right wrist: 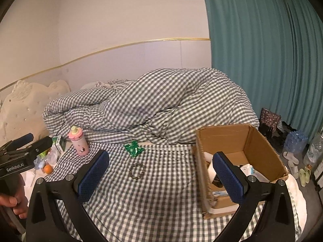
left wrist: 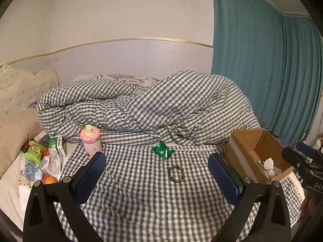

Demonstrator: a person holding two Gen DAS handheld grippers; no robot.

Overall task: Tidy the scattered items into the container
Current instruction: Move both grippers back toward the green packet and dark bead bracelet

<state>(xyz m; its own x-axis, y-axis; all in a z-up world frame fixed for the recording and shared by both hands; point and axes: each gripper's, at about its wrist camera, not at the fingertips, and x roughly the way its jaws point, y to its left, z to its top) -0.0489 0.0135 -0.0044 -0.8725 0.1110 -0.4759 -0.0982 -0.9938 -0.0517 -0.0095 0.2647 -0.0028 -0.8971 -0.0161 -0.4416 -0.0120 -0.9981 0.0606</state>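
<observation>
A beaded bracelet (left wrist: 176,174) (right wrist: 137,171), a green packet (left wrist: 163,150) (right wrist: 133,149) and a pink bottle (left wrist: 91,142) (right wrist: 78,142) lie or stand on the checked bedsheet. An open cardboard box (left wrist: 241,152) (right wrist: 262,141) holding several items sits at the right. My left gripper (left wrist: 157,175) is open and empty, above the sheet short of the bracelet. My right gripper (right wrist: 161,173) is open and empty, its right finger in front of the box.
A pile at the left holds a green box (left wrist: 58,145), snack packets, a water bottle (left wrist: 29,169) and an orange (left wrist: 50,180) (right wrist: 48,169). A bunched checked duvet (left wrist: 141,104) lies behind. Teal curtain (right wrist: 262,60), slippers and bottles are on the floor to the right.
</observation>
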